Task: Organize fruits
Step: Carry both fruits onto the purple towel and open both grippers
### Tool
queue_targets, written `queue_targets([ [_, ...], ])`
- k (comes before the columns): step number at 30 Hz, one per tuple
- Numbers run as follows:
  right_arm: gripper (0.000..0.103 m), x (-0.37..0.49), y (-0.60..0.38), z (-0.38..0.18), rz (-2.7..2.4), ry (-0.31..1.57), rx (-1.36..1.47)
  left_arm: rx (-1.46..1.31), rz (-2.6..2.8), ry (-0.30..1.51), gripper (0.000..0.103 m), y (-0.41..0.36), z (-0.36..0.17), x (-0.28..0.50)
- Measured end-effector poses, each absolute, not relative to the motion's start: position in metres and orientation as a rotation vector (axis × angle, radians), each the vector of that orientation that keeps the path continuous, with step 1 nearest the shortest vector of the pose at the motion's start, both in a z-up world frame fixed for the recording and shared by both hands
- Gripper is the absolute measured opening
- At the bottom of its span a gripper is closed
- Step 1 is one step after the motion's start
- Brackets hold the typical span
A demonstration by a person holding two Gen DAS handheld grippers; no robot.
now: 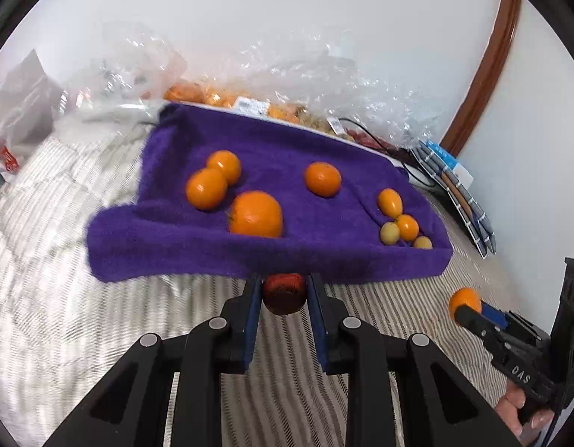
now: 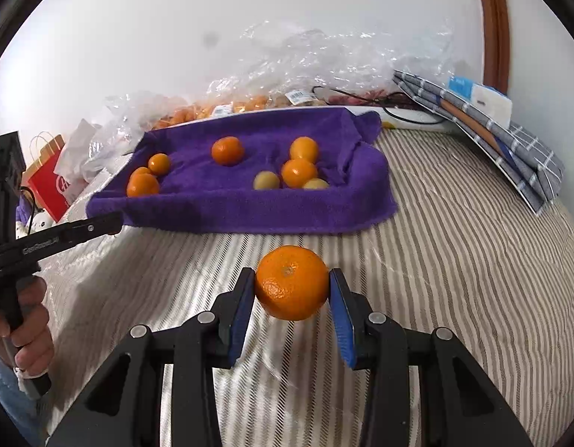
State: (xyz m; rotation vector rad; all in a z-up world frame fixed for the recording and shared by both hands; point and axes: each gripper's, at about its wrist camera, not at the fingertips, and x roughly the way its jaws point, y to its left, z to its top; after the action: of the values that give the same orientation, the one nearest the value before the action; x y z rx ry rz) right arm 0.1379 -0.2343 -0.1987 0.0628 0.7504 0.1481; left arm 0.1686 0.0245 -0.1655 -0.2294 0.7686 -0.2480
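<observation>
Our left gripper (image 1: 284,294) has its jaws clamped on a small dark red fruit (image 1: 284,293), held above the striped bed (image 1: 100,335) just in front of the near edge of the purple towel (image 1: 175,246). Our right gripper (image 2: 291,283) has its jaws clamped on an orange (image 2: 291,282), also above the bed, nearer than the towel. On the towel we see bigger oranges (image 1: 255,215) grouped at the left, one orange (image 1: 322,178) in the middle, and smaller orange and yellow fruits (image 1: 406,227) at the right. Clear plastic bags (image 1: 305,85) lie at the far side by the wall.

Orange mandarin (image 2: 291,283), purple towel (image 1: 272,257), perhaps dark-red fruit (image 1: 284,293).
</observation>
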Motion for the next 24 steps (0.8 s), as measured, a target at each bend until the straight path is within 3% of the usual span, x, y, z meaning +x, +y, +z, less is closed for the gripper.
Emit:
queue_targets([
  [8,0.040,0.187,-0.212,-0.163,0.153,0.681,0.016,-0.209,-0.191,0.708,0.024,0.034,-0.123,0.212],
  [24,0.040,0.251,-0.208,-0.193,0.125,0.689,0.070,-0.213,-0.177,0.722,0.024,0.026,-0.157,0.254],
])
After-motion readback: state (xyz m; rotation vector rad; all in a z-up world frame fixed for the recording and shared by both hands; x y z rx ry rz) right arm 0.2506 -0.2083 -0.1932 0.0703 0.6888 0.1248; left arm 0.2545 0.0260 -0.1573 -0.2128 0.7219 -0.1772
